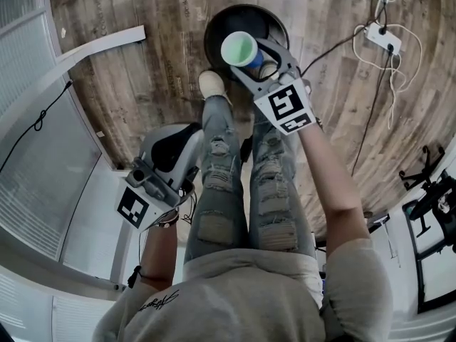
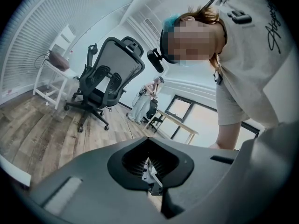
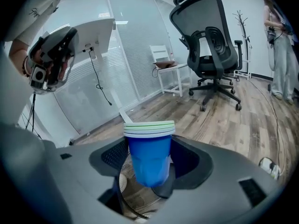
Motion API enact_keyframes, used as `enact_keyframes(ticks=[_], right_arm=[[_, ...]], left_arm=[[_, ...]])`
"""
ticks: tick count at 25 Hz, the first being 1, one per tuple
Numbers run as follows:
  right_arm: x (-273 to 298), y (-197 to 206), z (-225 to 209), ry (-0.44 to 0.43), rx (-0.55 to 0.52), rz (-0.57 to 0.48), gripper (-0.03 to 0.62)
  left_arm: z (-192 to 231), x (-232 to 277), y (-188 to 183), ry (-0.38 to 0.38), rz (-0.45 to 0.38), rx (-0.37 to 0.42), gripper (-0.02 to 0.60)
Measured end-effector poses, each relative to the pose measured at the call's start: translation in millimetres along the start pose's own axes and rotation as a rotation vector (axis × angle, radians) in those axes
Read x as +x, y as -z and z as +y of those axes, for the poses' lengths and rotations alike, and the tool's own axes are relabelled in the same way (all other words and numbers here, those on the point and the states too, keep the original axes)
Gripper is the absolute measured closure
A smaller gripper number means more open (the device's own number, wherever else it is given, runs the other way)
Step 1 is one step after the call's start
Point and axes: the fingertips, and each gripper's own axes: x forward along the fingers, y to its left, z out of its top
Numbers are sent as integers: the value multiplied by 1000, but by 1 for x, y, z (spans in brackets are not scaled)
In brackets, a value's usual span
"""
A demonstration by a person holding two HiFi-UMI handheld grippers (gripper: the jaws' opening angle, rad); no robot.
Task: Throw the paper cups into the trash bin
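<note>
While the person stands over the trash bin (image 1: pixel 265 21), the left gripper (image 2: pixel 148 164) hangs low at the person's left side, well apart from the bin. Its jaws are closed together with nothing between them, and it points up and away from the bin toward the person's upper body.

Nearer the bin, the right gripper (image 3: pixel 150 164) reaches forward on an outstretched arm and has its jaws clamped on a nested stack of paper cups (image 1: pixel 239 48). The outer cup is blue, the rims above it are white and green, and the stack stands upright with its green inside facing up. It hangs directly above the bin's open mouth; in the right gripper view, the bin's mesh wall and curved rim lie just beneath the cup's base, apart from it.

One pale shoe (image 1: pixel 211 84) rests on the wood floor (image 1: pixel 142 77) just beside the bin's near edge, and the legs in torn jeans (image 1: pixel 221 184) stand right behind it.

Beyond the bin to its right, a white power strip (image 1: pixel 377 38) with cables lies on the floor. Farther off, a black office chair (image 3: pixel 208 50) stands well apart from the bin, and a small white chair (image 3: pixel 168 73) stands beside it.
</note>
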Motion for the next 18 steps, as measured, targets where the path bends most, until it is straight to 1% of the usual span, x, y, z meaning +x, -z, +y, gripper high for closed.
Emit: enact_keyframes(ticks=[4,9,18], right_arm=[[11,15,-7,14,21,26,312],[30,35,-11,20,21,79,312],[53,60,-16,24,39,152,312]], left_arm=[[3,0,2,-4,-3,-7,578],[6,0,7,-4,3,-4,578],[6,0,12,-3,4,-13,578]])
